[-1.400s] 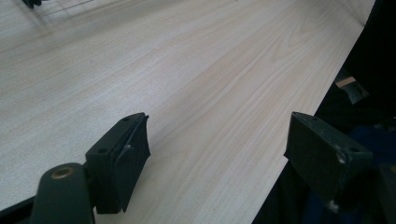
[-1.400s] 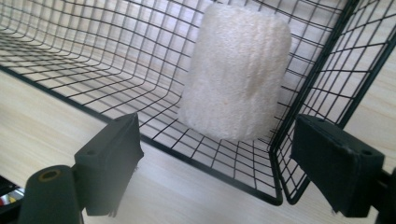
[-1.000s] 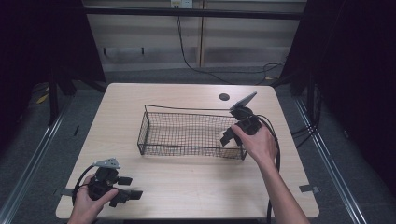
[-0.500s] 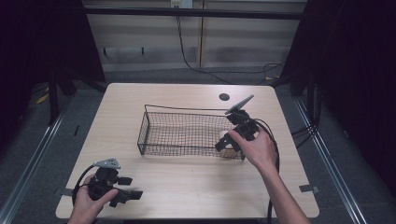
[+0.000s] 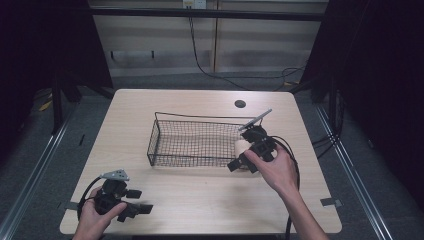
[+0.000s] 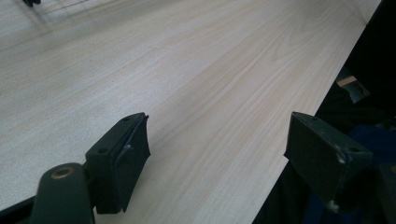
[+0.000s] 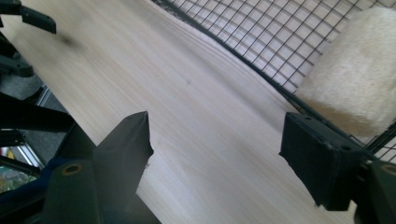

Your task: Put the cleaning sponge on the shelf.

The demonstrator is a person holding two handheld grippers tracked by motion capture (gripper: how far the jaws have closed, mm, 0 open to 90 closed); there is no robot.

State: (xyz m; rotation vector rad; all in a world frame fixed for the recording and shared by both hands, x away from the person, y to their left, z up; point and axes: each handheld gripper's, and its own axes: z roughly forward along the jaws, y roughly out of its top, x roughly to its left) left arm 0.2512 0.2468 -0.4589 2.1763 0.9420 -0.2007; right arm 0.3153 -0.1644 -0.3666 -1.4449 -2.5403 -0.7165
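Pulling back from the wire basket (image 5: pixel 192 142), the right tool (image 5: pixel 239 164) now sits outside the basket's right end, low over the tabletop (image 5: pixel 210 195), where a second ago it was raised over that end with its jaws at the rim. Its jaws stand wide apart and hold nothing. The cream, fuzzy block (image 5: pixel 242 147) lies inside the basket at its right end, close against the near wall; in the right gripper view the same block (image 7: pixel 355 79) rests behind the mesh, just beyond the far jaw and apart from it. My reading is that the block has just been let go into the basket and the hand is drawing off toward the tabletop's near edge, so the placing step looks done.

From above, the block looks short and stubby, with little to separate length from width; its longer side seems to run roughly from the near edge toward the far edge, across the basket's own length, though mesh and hand hide part of it and I cannot be sure.

At the near left corner of the tabletop the left tool (image 5: pixel 142 207) is unmoved over the same second, jaws wide and empty, nothing between them but bare wood.
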